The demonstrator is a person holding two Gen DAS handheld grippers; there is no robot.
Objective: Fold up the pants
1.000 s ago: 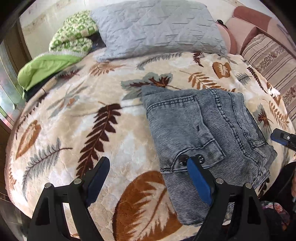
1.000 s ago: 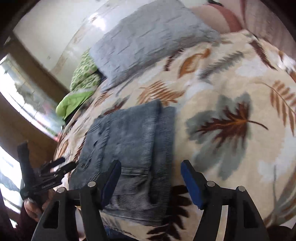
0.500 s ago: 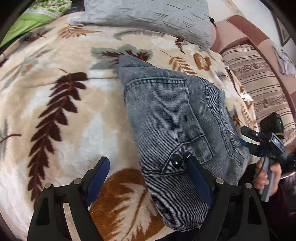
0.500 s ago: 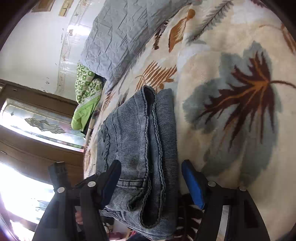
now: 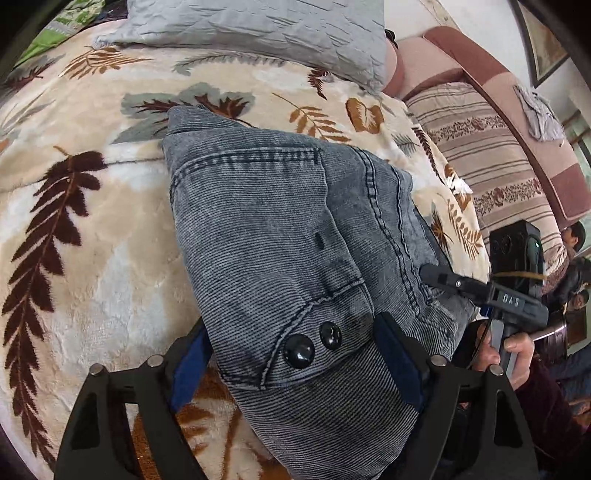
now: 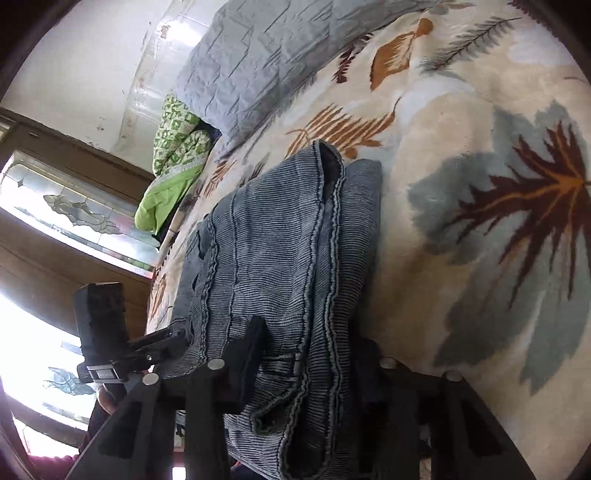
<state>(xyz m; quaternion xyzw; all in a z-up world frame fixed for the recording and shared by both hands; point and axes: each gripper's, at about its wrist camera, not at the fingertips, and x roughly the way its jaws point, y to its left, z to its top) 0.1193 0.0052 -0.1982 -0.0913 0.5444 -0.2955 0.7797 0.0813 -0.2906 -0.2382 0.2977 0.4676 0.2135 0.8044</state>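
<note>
The grey denim pants [image 5: 280,236] lie folded in a stack on the leaf-patterned blanket [image 5: 88,229]. My left gripper [image 5: 295,365] straddles the near waistband end with its two black buttons; its blue-padded jaws stand wide, one each side of the cloth, not clamped. In the right wrist view the pants [image 6: 280,258] show their stacked edges. My right gripper [image 6: 314,362] has its jaws apart around the near end of the stack. The right gripper also shows in the left wrist view [image 5: 443,278] at the pants' right edge.
A grey quilted pillow [image 5: 258,33] lies at the head of the bed, with a green quilt [image 6: 173,158] beside it. A striped cushion [image 5: 491,158] and a brown sofa back [image 5: 517,96] are to the right. A wooden window frame [image 6: 55,229] is on the left.
Both grippers have moved forward onto the near end of the folded pants, and the cloth now sits between the jaws of each. The pants have not shifted.
</note>
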